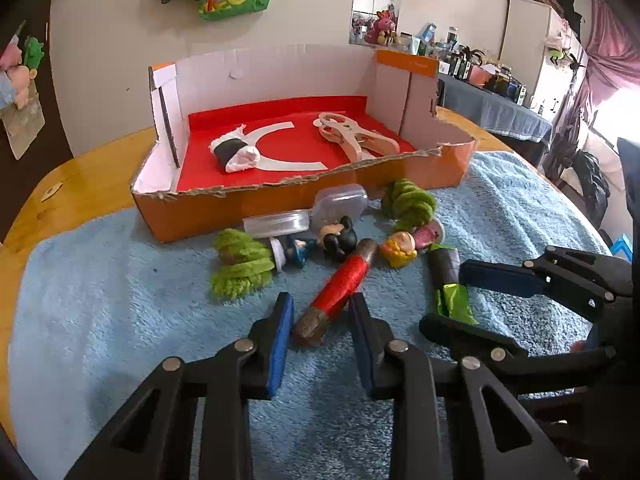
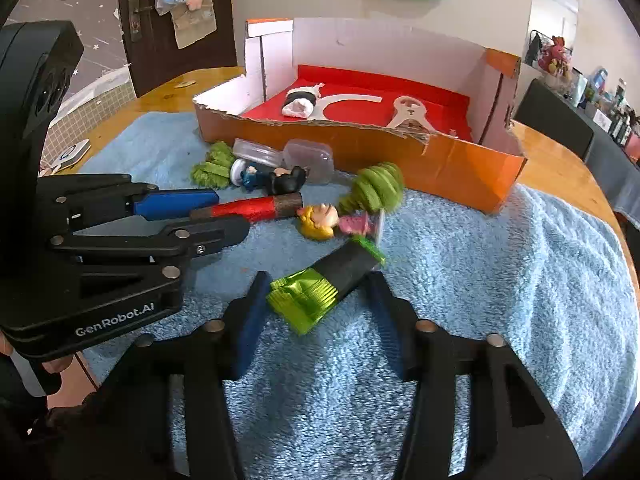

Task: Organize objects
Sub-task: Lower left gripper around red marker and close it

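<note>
Jaws narrowed but not yet pressing, the left gripper [image 1: 320, 316] is straddling the near end of a red thread spool [image 1: 340, 286] lying on the blue towel [image 1: 120, 320]; the right gripper [image 2: 316, 300], angling downward beside it, is bracketing a green foil-wrapped roll [image 2: 320, 292] with small gaps at each pad; both tools are pointing toward the orange cardboard box [image 1: 280, 208], whose red floor is holding a wooden tool [image 1: 356, 136] and a white-and-black roll [image 1: 234, 154]; figurines, green yarn bundles [image 1: 240, 268] and clear plastic containers [image 1: 340, 204] are lying scattered just before the box's front wall
</note>
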{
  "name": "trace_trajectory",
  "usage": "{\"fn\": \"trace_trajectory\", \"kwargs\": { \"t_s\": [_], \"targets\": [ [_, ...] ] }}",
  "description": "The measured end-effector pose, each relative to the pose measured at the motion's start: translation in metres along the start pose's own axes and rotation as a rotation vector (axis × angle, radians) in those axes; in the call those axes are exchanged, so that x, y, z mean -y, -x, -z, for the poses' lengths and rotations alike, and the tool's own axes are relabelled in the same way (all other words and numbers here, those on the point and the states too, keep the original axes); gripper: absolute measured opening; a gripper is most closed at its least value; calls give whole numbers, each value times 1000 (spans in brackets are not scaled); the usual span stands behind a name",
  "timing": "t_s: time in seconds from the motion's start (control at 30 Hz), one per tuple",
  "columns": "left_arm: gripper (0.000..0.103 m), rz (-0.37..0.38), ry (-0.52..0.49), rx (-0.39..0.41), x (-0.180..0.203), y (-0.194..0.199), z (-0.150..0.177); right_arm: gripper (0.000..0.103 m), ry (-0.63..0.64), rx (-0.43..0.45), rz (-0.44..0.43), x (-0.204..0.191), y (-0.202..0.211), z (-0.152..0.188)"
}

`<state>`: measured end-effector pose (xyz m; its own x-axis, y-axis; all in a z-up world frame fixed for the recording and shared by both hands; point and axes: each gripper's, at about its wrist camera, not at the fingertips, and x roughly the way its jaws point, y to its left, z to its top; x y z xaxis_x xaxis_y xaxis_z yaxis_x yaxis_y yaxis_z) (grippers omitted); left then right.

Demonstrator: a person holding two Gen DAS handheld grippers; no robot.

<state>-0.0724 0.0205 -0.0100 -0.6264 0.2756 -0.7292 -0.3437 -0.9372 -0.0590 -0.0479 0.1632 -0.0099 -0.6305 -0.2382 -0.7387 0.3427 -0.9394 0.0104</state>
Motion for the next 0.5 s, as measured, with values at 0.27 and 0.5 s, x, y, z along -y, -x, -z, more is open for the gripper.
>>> {"fn": "trace_trajectory", "kwargs": {
  "t_s": [0.27, 0.5],
  "targets": [
    [22, 49, 48, 7, -2, 8, 7, 40, -34, 11, -20, 3, 5, -1],
    [18, 62, 64, 13, 1, 16, 12, 35, -55, 8, -41, 6, 10, 1]
  ]
}}
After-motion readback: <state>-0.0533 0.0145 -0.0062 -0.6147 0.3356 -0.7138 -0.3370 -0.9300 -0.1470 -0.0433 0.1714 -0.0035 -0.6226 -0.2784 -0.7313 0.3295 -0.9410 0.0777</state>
